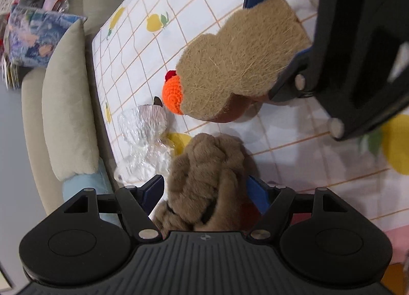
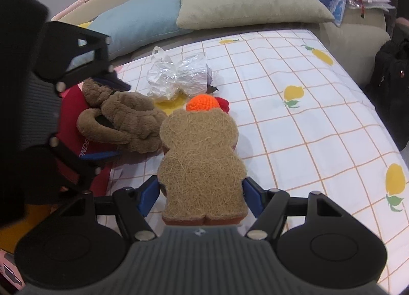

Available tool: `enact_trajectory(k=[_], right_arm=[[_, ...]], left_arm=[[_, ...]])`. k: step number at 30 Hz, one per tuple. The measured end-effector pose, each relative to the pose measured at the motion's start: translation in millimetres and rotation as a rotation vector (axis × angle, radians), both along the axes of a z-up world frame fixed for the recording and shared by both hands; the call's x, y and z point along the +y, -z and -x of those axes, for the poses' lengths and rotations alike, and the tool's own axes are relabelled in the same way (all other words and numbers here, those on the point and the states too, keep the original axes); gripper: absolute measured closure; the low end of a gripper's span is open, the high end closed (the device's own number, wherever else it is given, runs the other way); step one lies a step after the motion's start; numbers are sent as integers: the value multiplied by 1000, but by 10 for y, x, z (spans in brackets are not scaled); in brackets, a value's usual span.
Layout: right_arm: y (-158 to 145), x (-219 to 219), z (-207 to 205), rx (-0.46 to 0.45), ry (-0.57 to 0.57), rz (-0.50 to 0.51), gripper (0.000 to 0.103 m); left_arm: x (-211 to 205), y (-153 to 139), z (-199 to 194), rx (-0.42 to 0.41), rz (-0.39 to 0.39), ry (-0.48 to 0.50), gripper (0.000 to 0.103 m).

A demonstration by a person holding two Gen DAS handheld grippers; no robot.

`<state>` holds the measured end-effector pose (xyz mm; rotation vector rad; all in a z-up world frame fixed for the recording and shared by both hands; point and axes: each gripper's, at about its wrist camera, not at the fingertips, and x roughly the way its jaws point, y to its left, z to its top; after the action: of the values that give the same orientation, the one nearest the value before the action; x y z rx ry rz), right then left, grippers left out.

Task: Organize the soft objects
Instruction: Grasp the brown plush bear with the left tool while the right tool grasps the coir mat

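Note:
My left gripper (image 1: 204, 187) is shut on a brown plush toy (image 1: 207, 169) with a red garment, low over the bed; it also shows in the right wrist view (image 2: 127, 118). My right gripper (image 2: 202, 192) is shut on a flat bear-shaped fibre sponge (image 2: 202, 159), held just right of the plush; the sponge also shows in the left wrist view (image 1: 242, 57). An orange and red crocheted ball (image 2: 203, 103) lies just beyond the sponge, also in the left wrist view (image 1: 173, 94).
A crumpled clear plastic bag (image 2: 176, 77) lies on the checked fruit-print sheet (image 2: 306, 121). A blue pillow (image 2: 138, 21) and a beige pillow (image 2: 245, 1) lean against the sofa back. A black bag (image 2: 391, 70) stands at the right.

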<state>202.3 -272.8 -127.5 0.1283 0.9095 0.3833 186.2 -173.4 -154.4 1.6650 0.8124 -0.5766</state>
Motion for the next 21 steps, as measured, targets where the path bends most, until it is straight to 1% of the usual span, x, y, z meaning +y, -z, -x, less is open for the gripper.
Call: enact_trajectory(k=[2,4,7,8,10,12,15,18,21], right_arm=[[25,0,-15,11,-2,4,34],[44,4,-32,25,-6,0,34],[56,10,-38,26,-12,0,34],[60,11,-38,26,-13,1,34],[67,6,-41,29,-13,0,34],[69,3,-38,27,-14,2,34],[63,9,-34,23,-15,9,34],[45,7,-20,13,-12,19,34],[19,1,20,-2,-11,26,34]], left_arm=[[-8,73,-58,-8,-28,6,17],[-16,122,-104,-1,-42,-11,21],[-3,160,-138,-5,-38,-32,31],[4,164,-137,-10,-32,-38,38],[22,143,-134,-26,-5,-50,43],[33,94,-121,-40,22,-59,52],[41,-2,-121,-83,74,-82,57],[50,-195,-107,-126,171,-127,57],[34,-392,-14,-181,243,-123,58]])
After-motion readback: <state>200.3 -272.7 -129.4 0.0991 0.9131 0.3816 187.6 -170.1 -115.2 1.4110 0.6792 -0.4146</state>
